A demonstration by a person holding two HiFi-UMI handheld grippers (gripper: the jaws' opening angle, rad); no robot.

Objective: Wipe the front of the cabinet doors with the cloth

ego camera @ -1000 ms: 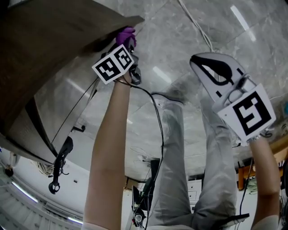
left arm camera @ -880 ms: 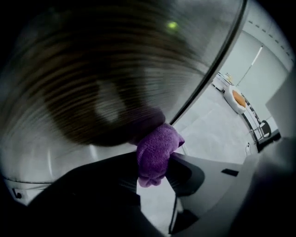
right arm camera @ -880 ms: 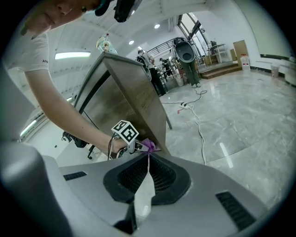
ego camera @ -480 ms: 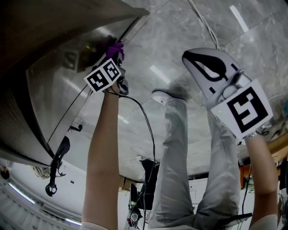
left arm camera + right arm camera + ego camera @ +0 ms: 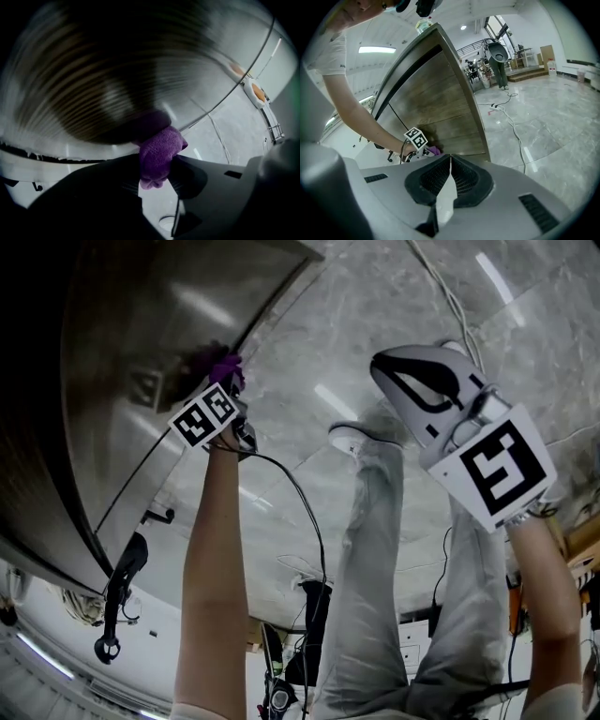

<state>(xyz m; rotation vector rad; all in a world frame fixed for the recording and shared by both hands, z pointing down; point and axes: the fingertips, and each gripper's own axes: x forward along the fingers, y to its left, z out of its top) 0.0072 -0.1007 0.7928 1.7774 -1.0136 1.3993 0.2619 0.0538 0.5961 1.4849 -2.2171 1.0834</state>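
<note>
Left tongs [image 5: 157, 160] pinch cloth [image 5: 161, 144], pressed agst cabinet door [image 5: 117, 70]; right tongs [image 5: 450, 161] closed, empty

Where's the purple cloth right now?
The purple cloth is clamped in the tongs of the left gripper, at the left of the head view, pressed against the lower part of the wooden cabinet door, close to the marble floor.

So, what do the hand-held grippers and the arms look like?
The left hand-held gripper looks dark, the right hand-held gripper is light grey with black ribbed pads. Each carries a white cube with black square markers. A black cable leaves the left one. The sleeve is short and white.
</note>
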